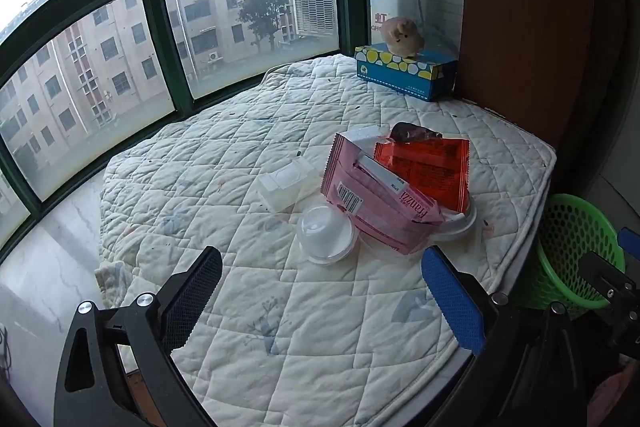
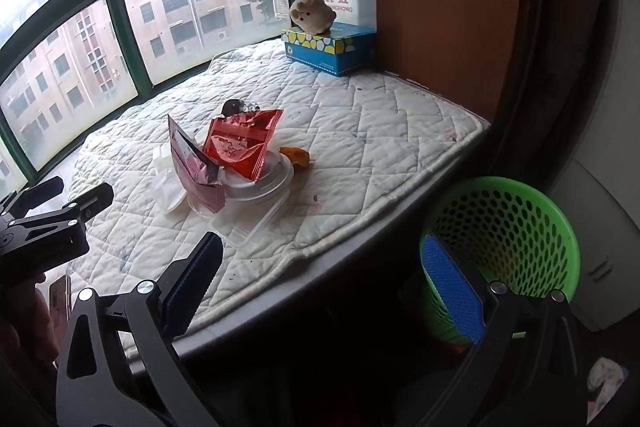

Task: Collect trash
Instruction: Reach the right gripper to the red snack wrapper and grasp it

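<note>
Both claws, left and right, gape empty; pink wrapper lies diagonally.

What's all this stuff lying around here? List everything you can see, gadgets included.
Pink wrapper: one, pink, middle of the quilted pad, leaning on the red one.
Red wrapper: one, red-orange, behind the pink one, over the plastic tubs.
Clear plastic tubs: several, see-through white, under and beside the wrappers.
Orange scrap: one, orange, right of the pile.
Tissue box: one, blue with yellow and white dots, far corner.
Plush toy: one, beige, on top of the tissue box.
Quilted pad: one, white, on the window ledge.
Basket: one, green mesh, on the floor right of the ledge.
Left gripper: black, one blue pad, open.
Right gripper: same, open.
</note>
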A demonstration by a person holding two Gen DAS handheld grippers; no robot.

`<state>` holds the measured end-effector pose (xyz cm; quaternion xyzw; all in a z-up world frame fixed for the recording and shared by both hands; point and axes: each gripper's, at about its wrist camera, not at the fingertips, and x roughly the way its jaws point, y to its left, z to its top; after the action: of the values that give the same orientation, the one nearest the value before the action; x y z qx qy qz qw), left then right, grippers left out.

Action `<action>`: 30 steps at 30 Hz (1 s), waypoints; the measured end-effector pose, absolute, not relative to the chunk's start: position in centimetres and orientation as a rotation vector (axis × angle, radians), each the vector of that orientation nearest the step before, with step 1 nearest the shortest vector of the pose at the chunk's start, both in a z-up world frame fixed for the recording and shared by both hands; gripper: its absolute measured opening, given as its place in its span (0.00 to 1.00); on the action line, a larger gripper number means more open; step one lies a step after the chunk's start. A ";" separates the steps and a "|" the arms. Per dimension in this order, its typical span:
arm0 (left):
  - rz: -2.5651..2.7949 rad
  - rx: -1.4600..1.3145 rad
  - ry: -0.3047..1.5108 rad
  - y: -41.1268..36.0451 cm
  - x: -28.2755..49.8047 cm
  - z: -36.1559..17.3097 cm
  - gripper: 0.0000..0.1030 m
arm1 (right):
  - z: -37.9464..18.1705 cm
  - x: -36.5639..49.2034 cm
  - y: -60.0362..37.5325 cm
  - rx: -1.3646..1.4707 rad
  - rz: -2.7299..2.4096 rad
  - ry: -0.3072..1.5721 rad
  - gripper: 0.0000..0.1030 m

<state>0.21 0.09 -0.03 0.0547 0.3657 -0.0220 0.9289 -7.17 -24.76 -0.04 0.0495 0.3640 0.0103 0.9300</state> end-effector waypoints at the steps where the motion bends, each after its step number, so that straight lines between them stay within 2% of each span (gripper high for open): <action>1: -0.043 0.111 0.752 0.2 0.4 0.0 0.94 | 0.0 -7.0 -24.8 0.100 0.023 0.746 0.96; 18: 0.024 0.136 0.712 2.7 3.2 1.2 0.94 | -0.3 0.1 -24.3 0.107 0.179 0.785 0.94; 30: 0.041 0.111 0.766 4.7 4.7 0.4 0.94 | -1.3 7.4 -22.2 0.072 0.341 0.845 0.91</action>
<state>4.72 4.66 0.37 0.0543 0.3736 0.0199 0.9258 7.36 -22.16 -1.33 0.0347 0.4081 0.1648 0.8973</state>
